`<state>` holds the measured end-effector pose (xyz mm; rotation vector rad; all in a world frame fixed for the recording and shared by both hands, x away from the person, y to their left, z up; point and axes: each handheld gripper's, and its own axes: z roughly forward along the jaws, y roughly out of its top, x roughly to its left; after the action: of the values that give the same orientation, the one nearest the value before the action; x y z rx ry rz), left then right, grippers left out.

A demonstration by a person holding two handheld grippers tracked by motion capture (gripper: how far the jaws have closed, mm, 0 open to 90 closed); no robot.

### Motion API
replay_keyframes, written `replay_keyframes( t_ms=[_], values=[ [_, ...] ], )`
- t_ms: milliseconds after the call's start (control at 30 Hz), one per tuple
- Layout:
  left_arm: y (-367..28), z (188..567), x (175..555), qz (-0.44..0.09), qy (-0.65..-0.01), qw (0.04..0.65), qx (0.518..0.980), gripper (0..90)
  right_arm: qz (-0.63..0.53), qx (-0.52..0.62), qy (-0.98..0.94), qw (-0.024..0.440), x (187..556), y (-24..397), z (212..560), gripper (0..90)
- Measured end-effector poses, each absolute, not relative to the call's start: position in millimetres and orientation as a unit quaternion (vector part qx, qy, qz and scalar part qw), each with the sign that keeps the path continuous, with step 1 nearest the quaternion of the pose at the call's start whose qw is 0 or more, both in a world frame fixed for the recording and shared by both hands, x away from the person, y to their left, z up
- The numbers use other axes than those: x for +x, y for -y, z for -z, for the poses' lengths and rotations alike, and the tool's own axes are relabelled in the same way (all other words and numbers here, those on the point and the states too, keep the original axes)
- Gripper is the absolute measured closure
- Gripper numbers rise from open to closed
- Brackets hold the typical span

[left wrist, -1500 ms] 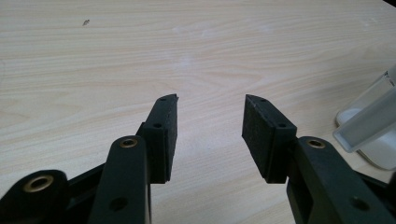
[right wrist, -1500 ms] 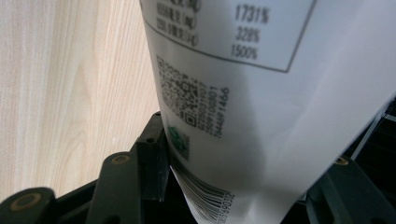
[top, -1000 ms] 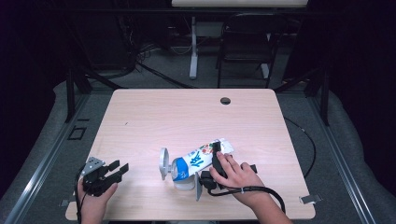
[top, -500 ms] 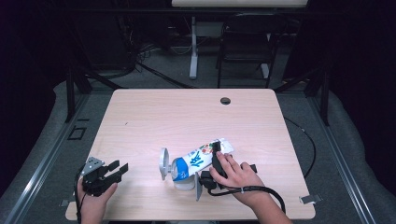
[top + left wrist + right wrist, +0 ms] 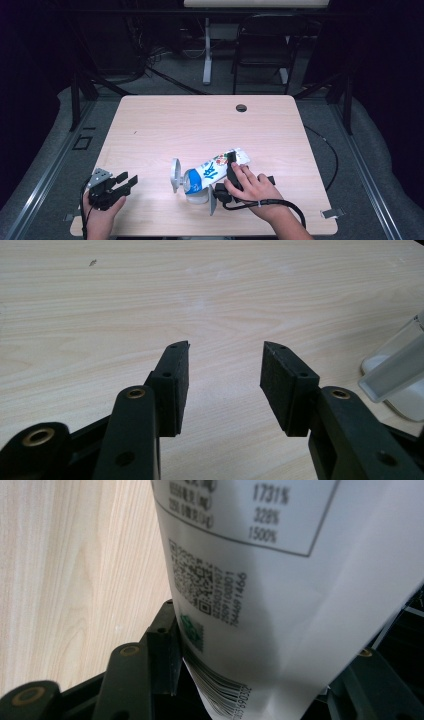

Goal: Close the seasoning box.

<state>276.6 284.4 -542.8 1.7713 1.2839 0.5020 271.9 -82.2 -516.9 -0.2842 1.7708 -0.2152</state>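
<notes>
carton (image 5: 212, 170), right gripper (image 5: 227, 177): unchanged

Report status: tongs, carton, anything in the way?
Right tongs clamped on carton, tilted over white cup. Left tongs open, empty, at table's near-left corner. Nothing blocking.

Blue-and-white printed carton (image 5: 212, 170), seemingly
</notes>
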Motion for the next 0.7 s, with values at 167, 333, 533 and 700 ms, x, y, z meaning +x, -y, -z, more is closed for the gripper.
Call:
replay_keyframes(
  t_ms=[167,333,533,700],
  values=[
    [-284.2,543.0,276.6,-0.202,-0.516,0.433,0.711,54.5,0.1,-0.125,-0.768,0.62,271.1,81.8,515.9,47.2],
    [-284.8,542.7,276.5,-0.201,-0.516,0.433,0.711,54.1,0.096,-0.126,-0.768,0.621,271.4,82.3,516.7,47.3],
    [-284.7,543.1,276.7,-0.202,-0.517,0.432,0.711,53.7,0.097,-0.128,-0.767,0.621,271.3,82.4,516.5,47.3],
    [-284.9,543.4,276.8,-0.202,-0.517,0.432,0.711,53.7,0.098,-0.129,-0.766,0.622,271.3,82.4,516.3,47.3]
  ],
)
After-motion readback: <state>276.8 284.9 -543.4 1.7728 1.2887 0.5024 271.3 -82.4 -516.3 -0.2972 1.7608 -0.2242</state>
